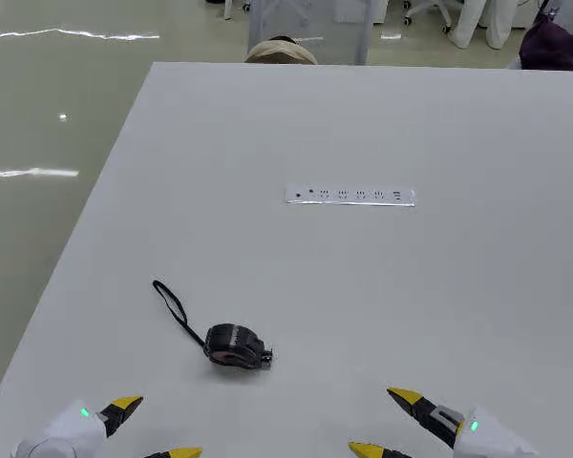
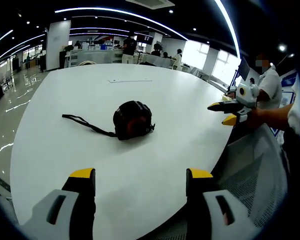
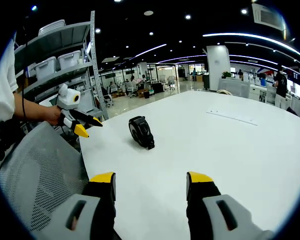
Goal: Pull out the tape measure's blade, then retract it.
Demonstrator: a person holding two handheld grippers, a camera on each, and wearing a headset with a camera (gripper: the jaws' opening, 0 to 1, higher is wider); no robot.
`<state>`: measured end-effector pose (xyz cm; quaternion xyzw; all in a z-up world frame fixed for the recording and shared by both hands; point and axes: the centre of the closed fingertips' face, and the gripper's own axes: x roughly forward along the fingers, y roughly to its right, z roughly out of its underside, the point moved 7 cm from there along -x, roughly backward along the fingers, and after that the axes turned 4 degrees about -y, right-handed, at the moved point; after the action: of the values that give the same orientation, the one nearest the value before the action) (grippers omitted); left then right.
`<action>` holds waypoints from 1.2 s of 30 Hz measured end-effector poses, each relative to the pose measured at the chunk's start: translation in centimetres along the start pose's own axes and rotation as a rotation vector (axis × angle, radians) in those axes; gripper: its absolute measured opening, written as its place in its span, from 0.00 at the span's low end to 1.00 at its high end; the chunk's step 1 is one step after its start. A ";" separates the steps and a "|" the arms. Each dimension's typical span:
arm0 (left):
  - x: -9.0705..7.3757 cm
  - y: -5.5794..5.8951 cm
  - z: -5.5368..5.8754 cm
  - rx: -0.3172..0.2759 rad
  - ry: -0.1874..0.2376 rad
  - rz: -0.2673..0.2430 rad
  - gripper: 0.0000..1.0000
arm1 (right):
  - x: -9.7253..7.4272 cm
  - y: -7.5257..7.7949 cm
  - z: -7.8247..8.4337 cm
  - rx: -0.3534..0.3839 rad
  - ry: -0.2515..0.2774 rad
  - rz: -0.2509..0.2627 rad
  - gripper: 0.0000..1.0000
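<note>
The left tool [image 1: 160, 426] and right tool [image 1: 382, 420] are held wide, empty. The tape measure [image 1: 234, 345], judged hard and compact, is best clamped across its case.

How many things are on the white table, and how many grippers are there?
tape measure: 1
power strip: 1
grippers: 2, the left gripper and the right gripper
Total: 4
</note>
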<state>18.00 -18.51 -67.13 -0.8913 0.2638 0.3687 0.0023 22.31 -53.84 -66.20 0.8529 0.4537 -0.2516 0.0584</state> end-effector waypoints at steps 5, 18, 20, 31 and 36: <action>-0.3 -0.2 0.4 -0.007 -0.001 -0.008 0.72 | -0.3 -0.2 0.3 0.003 0.001 0.002 0.57; -0.9 0.0 1.0 -0.029 0.012 -0.007 0.72 | -1.4 -0.5 0.8 0.009 -0.001 0.022 0.57; -1.0 0.0 1.1 -0.034 0.017 -0.007 0.72 | -1.5 -0.5 1.0 0.012 0.000 0.024 0.57; -1.1 -0.1 1.4 -0.045 0.017 -0.010 0.72 | -1.9 -0.5 1.3 0.022 -0.001 0.033 0.57; -1.0 -0.1 1.4 -0.045 0.015 -0.009 0.72 | -1.8 -0.5 1.3 0.022 -0.001 0.031 0.57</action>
<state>16.51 -17.70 -67.47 -0.8950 0.2515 0.3679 -0.0181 20.56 -55.33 -66.35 0.8604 0.4375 -0.2560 0.0535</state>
